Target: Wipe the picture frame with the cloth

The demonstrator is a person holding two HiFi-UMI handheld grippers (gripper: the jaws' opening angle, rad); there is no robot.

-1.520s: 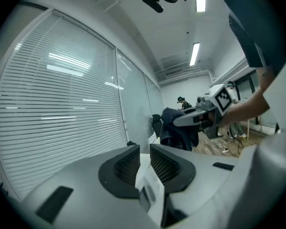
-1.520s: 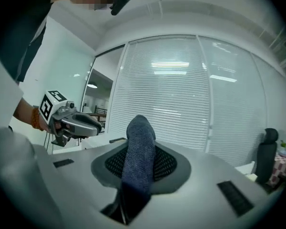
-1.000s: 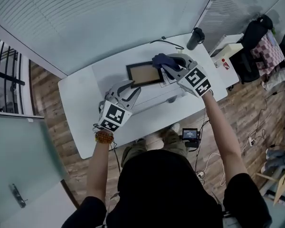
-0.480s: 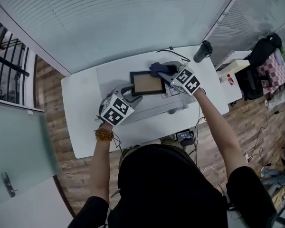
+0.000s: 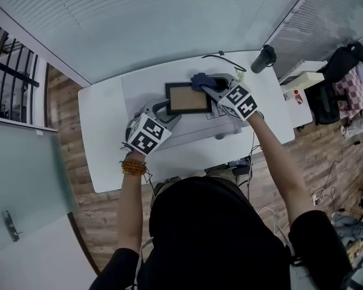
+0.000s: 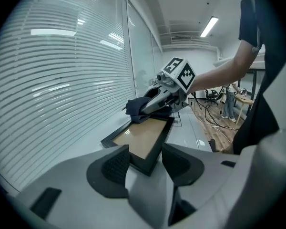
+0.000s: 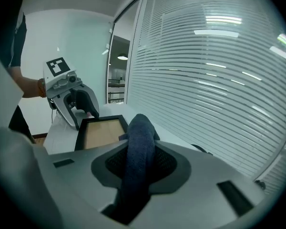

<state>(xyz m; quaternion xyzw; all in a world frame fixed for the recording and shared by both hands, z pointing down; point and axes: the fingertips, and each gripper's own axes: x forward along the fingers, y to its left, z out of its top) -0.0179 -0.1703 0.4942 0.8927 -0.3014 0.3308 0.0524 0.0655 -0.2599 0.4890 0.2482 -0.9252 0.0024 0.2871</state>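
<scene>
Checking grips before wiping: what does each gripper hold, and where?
Right gripper clamps the cloth mid-length. Left gripper: closing jaws straddle the picture frame corner, holding nothing.

The picture frame (image 5: 187,98) is lying flat on the counter (image 5: 103,135), and the cloth (image 5: 199,80) is sitting at its far right corner.

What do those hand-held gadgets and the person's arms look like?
The left tool and right tool are light grey shells with dark textured pads and a cube of black-and-white square markers on each. The left's jaws are closing, a corner of the picture frame between them. Black short-sleeved top; orange bead bracelet on the left wrist.
</scene>
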